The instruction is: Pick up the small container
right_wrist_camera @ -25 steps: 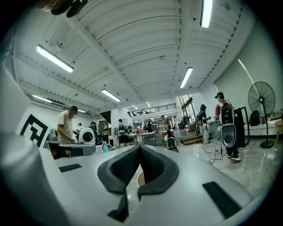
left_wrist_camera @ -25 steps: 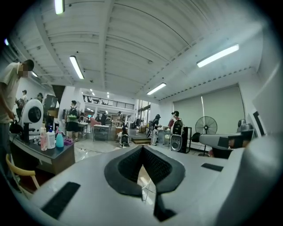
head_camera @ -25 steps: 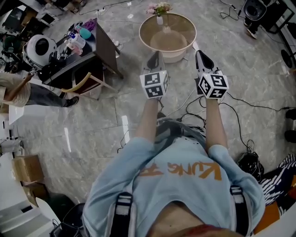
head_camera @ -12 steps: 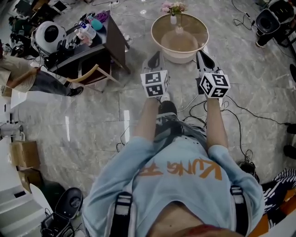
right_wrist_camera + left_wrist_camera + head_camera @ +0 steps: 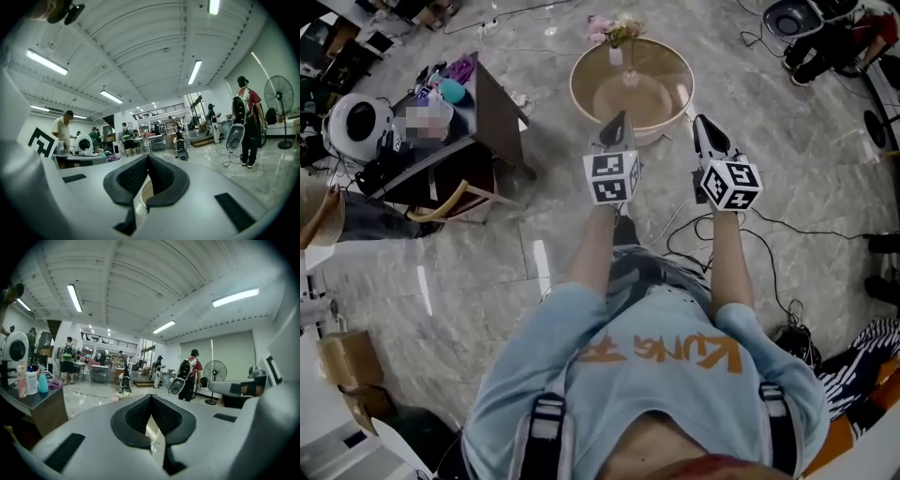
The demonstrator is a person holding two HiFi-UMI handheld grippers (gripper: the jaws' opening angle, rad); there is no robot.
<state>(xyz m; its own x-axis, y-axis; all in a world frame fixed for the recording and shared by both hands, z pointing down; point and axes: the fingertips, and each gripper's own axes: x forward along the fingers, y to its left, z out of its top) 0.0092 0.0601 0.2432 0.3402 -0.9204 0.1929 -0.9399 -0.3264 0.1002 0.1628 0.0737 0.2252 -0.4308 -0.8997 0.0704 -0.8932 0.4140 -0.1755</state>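
Head view – person: a wearer in a light blue shirt [image 5: 656,375] with orange lettering stands on the grey marble floor [image 5: 487,272], both arms stretched toward 12 o'clock.
Head view – left: the white left hand-held gripper [image 5: 618,120], carrying a black-and-white marker cube, points at the near rim of the round beige bench [image 5: 573,86].
Head view – right: the white right hand-held gripper [image 5: 701,124], with its own marker cube, is level with the left one and just beside that same rim.
Head view – task thing: the small pale container [image 5: 616,56], vase-shaped and holding pink flowers, stands upright at 12 o'clock on the round beige bench, near its far rim and well apart from both grippers.
Head view – surroundings: a dark rectangular bench [image 5: 492,103] crowded with bottles sits at 10 o'clock; black cables [image 5: 750,225] trail across the floor at 3 o'clock.
Left gripper view – jaws: the black pads of the left hand-held gripper [image 5: 150,398] meet at the tips with nothing between them.
Left gripper view – room: the dark rectangular bench [image 5: 33,399] at 9 o'clock; a standing fan [image 5: 214,376] at 3 o'clock.
Right gripper view – jaws: the right hand-held gripper [image 5: 147,157] is closed tip to tip and holds nothing; a curve of the round beige bench [image 5: 138,194] shows through the slit below.
Right gripper view – room: a person in a pale shirt [image 5: 62,131] at 9 o'clock; the standing fan [image 5: 280,105] at 3 o'clock.
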